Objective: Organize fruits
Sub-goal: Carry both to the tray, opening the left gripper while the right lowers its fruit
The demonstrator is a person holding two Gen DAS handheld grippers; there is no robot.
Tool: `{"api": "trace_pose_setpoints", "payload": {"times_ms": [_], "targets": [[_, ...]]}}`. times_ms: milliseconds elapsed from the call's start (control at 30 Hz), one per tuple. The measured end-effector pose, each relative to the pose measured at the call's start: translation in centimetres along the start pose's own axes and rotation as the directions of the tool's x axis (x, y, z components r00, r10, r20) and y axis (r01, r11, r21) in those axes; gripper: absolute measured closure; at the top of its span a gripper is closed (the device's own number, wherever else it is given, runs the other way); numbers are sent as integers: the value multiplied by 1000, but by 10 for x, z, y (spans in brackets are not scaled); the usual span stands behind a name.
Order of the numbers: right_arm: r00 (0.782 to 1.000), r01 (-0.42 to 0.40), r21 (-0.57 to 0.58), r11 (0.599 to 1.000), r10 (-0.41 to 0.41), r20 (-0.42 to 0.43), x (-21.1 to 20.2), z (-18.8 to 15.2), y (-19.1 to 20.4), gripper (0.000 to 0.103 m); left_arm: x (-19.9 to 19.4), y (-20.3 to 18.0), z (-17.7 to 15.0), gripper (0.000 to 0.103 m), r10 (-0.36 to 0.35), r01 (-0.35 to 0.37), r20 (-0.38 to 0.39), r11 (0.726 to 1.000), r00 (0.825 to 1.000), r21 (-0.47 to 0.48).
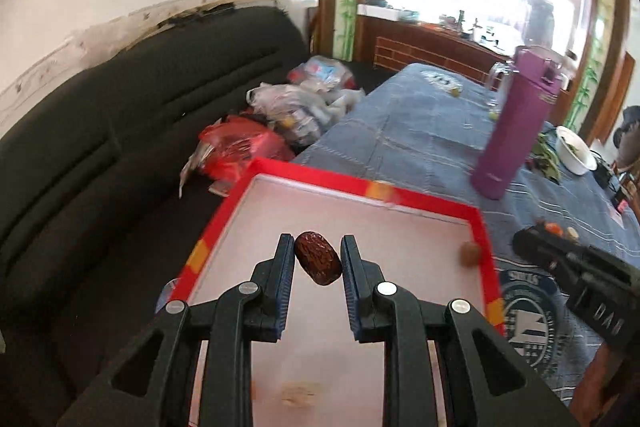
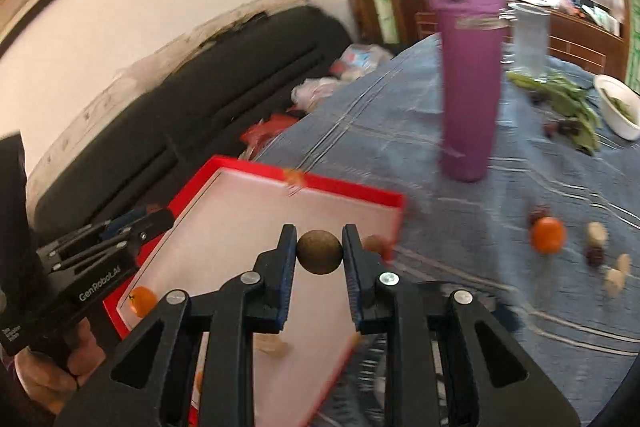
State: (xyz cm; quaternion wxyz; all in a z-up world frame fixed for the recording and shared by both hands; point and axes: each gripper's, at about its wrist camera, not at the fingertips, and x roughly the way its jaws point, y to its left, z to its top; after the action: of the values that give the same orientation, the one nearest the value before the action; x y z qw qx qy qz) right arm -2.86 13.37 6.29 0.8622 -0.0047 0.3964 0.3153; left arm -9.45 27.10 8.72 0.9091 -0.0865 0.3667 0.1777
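A blue cloth table (image 2: 400,131) beside a dark sofa (image 1: 120,115) bears a red-rimmed tray (image 1: 424,201). Over it, the left gripper (image 1: 316,259) pinches a date (image 1: 318,263); the right gripper (image 2: 319,251) clamps a brown round fruit (image 2: 319,251). Lower each onto bare floor before releasing (the round one could roll), clear of the rim. Farther off, loose fruit and a purple bottle (image 2: 468,75) crowd the right.

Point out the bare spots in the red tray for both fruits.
Middle of the red tray is bare, ahead of the left gripper holding a date. Right wall corner holds a brown fruit; near left corner holds an orange.
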Motion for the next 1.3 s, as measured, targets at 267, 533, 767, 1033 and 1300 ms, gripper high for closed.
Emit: {"api": "trace_pose_setpoints", "payload": {"times_ms": [267, 533, 767, 1033, 1300], "targets": [[991, 20, -34, 999, -24, -134, 47, -11, 27, 78, 25, 10, -13, 81, 13, -11, -89, 1000, 996, 25], [975, 38, -48, 998, -47, -216, 67, -22, 34, 77, 41, 8, -26, 80, 12, -5, -173, 999, 985, 41], [970, 33, -46, 998, -43, -240, 71, -23, 34, 77, 48, 11, -30, 80, 14, -9, -213, 1000, 977, 25], [978, -6, -19, 1000, 2, -208, 56, -16, 28, 76, 43, 8, -29, 51, 28, -26, -213, 1000, 977, 14], [998, 30, 78, 996, -25, -59, 2, 0, -28, 62, 11, -24, -20, 50, 15, -7, -121, 998, 993, 63]]}}
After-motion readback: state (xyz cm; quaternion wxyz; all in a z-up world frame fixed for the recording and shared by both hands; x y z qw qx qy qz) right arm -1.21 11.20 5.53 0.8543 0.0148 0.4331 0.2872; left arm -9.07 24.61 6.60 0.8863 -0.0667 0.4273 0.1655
